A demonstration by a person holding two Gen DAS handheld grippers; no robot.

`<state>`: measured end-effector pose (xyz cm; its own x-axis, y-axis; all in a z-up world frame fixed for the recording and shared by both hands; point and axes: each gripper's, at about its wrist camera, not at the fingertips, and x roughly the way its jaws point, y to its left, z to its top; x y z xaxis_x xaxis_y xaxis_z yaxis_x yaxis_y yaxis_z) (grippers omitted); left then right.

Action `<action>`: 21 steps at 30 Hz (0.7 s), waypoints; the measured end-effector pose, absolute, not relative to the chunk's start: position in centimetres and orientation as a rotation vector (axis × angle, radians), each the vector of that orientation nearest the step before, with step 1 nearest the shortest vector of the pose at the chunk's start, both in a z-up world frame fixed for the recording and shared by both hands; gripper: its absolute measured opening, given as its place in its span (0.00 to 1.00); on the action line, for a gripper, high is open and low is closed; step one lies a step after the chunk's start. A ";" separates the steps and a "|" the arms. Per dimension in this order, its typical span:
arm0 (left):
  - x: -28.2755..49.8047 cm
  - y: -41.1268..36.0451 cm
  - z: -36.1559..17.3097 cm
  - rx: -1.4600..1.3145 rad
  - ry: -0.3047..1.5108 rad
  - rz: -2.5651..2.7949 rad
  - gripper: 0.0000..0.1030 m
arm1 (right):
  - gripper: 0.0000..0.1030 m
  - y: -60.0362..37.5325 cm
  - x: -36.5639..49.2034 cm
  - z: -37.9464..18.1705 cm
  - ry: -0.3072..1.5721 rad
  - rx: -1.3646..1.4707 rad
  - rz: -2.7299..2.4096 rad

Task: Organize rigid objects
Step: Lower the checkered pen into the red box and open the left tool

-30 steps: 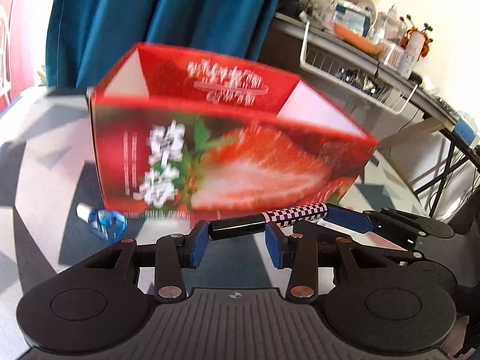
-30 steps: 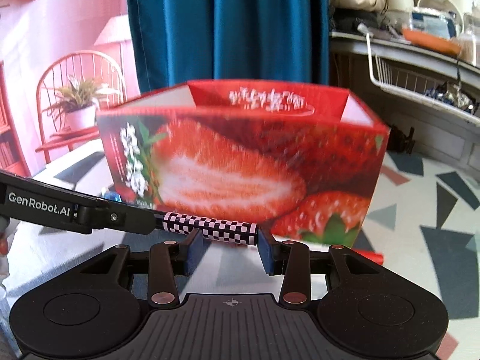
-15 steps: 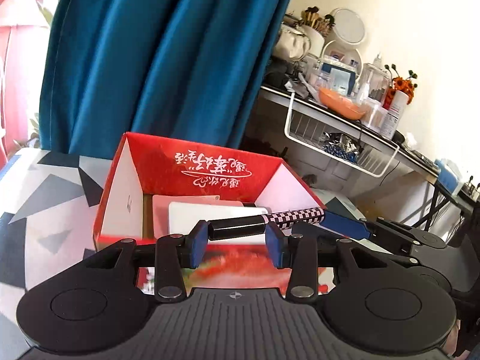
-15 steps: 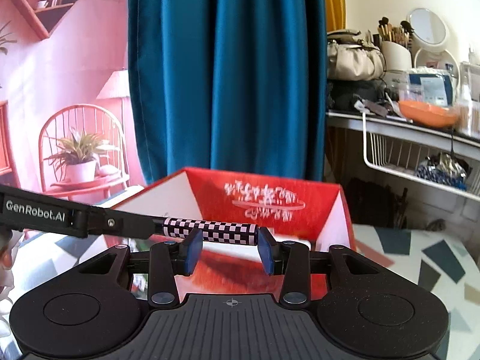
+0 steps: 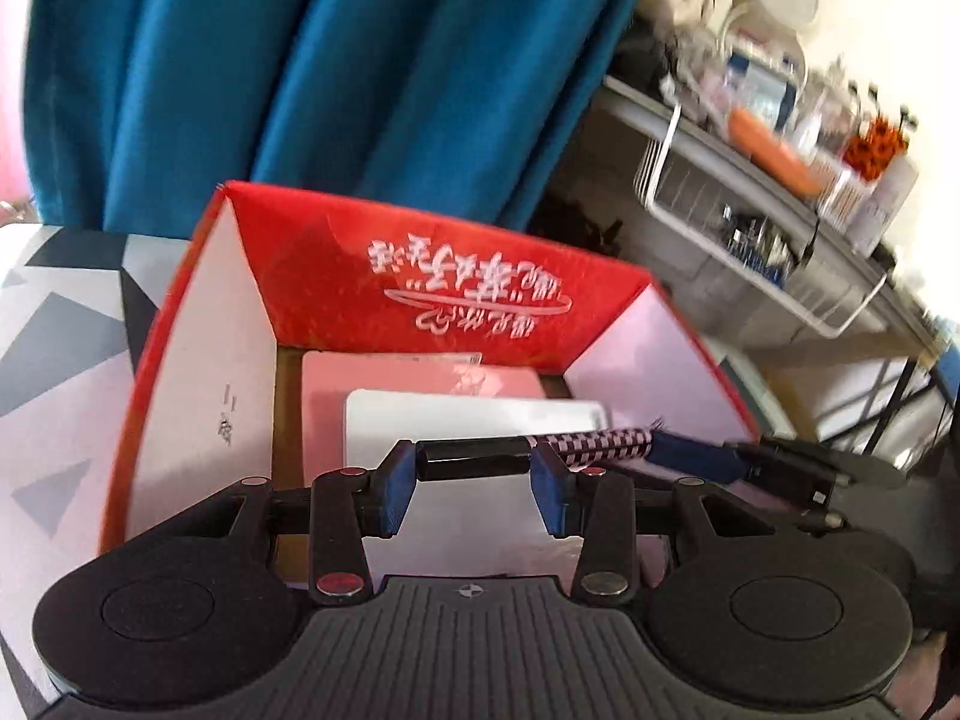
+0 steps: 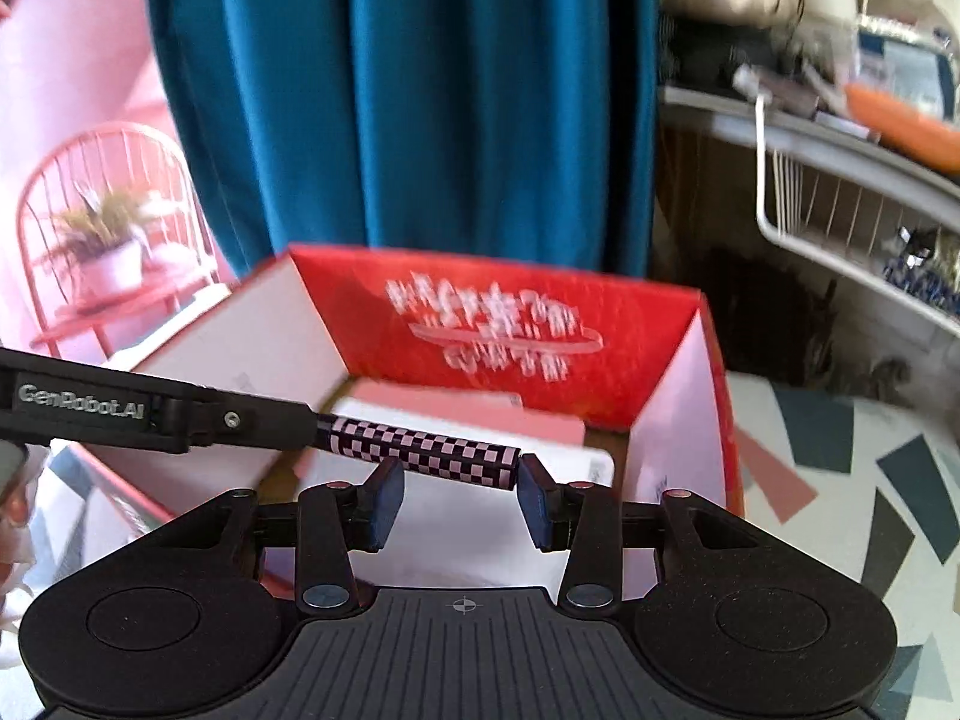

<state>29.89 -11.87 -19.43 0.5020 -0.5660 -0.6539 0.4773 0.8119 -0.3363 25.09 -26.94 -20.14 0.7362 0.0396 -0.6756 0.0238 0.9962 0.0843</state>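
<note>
Both grippers hold one checkered pen-like stick end to end over an open red strawberry box (image 5: 312, 276), also in the right wrist view (image 6: 654, 372). My left gripper (image 5: 474, 483) is shut on the stick's black end (image 5: 474, 459). My right gripper (image 6: 459, 495) is shut on its pink-and-black checkered end (image 6: 432, 450). Inside the box lie a pink flat box (image 5: 390, 378) and a white flat box (image 5: 474, 420), also seen from the right (image 6: 456, 498). The other gripper shows at the right of the left view (image 5: 798, 468) and at the left of the right view (image 6: 150, 414).
The box stands on a table with a grey and dark geometric pattern (image 5: 54, 348). A teal curtain (image 5: 312, 72) hangs behind it. A cluttered shelf with a white wire basket (image 6: 840, 210) is at the right. A red chair with a plant (image 6: 102, 240) is at the far left.
Both grippers have risen with the stick from in front of the box's strawberry side to above its open top, then tilted down over it. The box's inside now shows.
</note>
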 end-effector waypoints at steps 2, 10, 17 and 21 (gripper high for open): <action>30.3 -12.4 -19.8 -0.099 0.844 -0.631 0.42 | 0.38 -27.1 25.8 -20.6 0.774 0.088 0.006; 31.2 -12.6 -20.7 -0.050 0.859 -0.623 0.42 | 0.39 -27.9 26.7 -21.8 0.852 0.164 -0.002; 30.3 -11.3 -19.4 -0.079 0.797 -0.624 0.64 | 0.56 -28.1 25.7 -20.8 0.797 0.176 -0.018; 28.7 -10.4 -17.6 -0.052 0.720 -0.576 0.88 | 0.89 -27.5 24.4 -19.5 0.735 0.150 -0.029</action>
